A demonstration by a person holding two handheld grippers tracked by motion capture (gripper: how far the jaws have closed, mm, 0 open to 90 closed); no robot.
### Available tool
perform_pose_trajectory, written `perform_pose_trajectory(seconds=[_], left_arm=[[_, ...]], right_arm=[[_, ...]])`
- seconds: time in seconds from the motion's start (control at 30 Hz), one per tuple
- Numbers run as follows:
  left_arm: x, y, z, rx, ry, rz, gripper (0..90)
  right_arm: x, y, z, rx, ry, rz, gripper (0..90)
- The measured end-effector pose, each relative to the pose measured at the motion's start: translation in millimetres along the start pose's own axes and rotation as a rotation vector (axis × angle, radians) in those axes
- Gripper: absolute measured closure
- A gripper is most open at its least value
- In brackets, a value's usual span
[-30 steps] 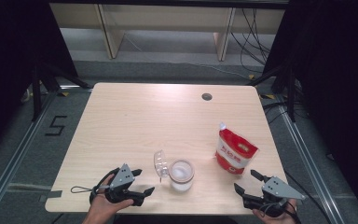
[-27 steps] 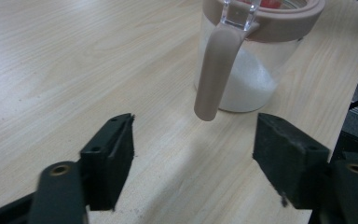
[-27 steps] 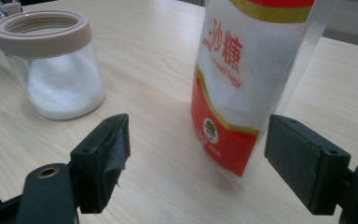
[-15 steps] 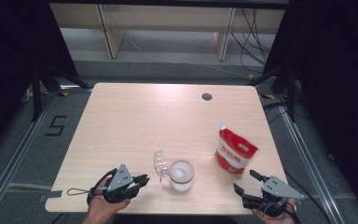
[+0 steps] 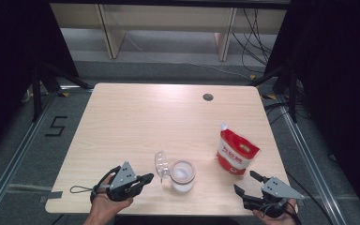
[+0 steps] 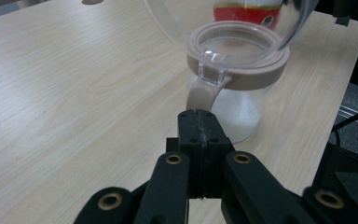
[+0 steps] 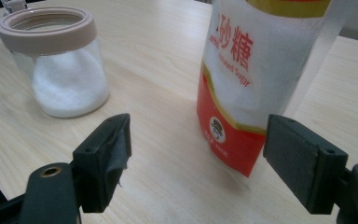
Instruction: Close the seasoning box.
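Observation:
A glass jar [image 5: 183,176] with a beige collar holds white granules and stands near the table's front edge, its clear domed lid [image 5: 161,163] flipped open to the left. My left gripper [image 5: 144,179] lies just left of it; its jaws have just been closing and are now shut with nothing between them. In the left gripper view the closed tips [image 6: 199,117] point at the jar's [image 6: 235,70] hinge tab, very close to it. A red-and-white sugar pouch [image 5: 236,151] stands upright at the right. My right gripper [image 5: 247,183] is open just in front of the pouch [image 7: 256,79], not touching it.
The light wooden table [image 5: 145,117] has a round cable hole [image 5: 208,97] near its far edge. Beyond it stand shelf legs and loose cables on the floor. The jar [image 7: 56,60] stands left of the pouch with a gap of bare wood between.
The left gripper's jaws went from wide open to shut beside the jar. The right gripper, jar and pouch stayed where they were.

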State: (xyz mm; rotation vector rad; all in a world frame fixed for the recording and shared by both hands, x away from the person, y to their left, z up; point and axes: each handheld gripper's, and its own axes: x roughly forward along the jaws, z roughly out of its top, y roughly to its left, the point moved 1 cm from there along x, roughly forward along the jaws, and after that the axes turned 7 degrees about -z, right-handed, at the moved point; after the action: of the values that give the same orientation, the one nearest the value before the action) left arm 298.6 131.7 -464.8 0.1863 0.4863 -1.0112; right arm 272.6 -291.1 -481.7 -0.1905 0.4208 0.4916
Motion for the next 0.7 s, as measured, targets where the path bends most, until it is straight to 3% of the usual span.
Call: perform_pose_trajectory(seconds=[0.13,0.27,0.3,0.37,0.47,0.5,0.57,0.6,0.67,0.7], left_arm=[[1.3,-4.8,5.5,0.002,-0.007,-0.013,89.3],[-0.7,-3.1,11.2,0.040,0.000,-0.015,89.3],[-0.2,-4.9,12.1,0.018,-0.007,-0.014,89.3],[0.3,-5.7,13.7,0.019,-0.001,-0.017,89.3],[1.2,-6.7,17.6,0.045,0.003,-0.031,89.3],[2.2,-8.7,18.0,0.021,-0.006,-0.039,89.3],[2.4,-8.1,20.0,0.053,0.002,-0.042,89.3],[2.9,-9.8,19.9,0.027,-0.001,-0.039,89.3],[2.9,-9.0,21.0,0.046,0.003,-0.044,89.2],[3.5,-9.8,21.4,0.041,-0.004,-0.042,89.2]], right_arm=[[0.2,0.4,-0.1,0.001,0.003,0.001,24.3],[0.1,0.9,-0.1,0.007,0.007,0.004,24.4],[0.1,0.9,-0.1,0.007,0.007,0.004,24.4],[0.5,0.8,-0.2,0.003,0.005,0.003,24.4],[0.7,1.0,-0.3,0.002,0.007,0.005,24.4],[0.7,1.2,-0.4,0.005,0.007,0.005,24.5],[0.8,1.0,-0.3,0.002,0.007,0.005,24.5],[0.8,1.1,-0.3,0.003,0.006,0.005,24.5],[0.2,2.4,-0.3,0.021,0.016,0.008,24.5],[2.1,0.7,-0.3,-0.010,-0.001,0.015,24.5]])
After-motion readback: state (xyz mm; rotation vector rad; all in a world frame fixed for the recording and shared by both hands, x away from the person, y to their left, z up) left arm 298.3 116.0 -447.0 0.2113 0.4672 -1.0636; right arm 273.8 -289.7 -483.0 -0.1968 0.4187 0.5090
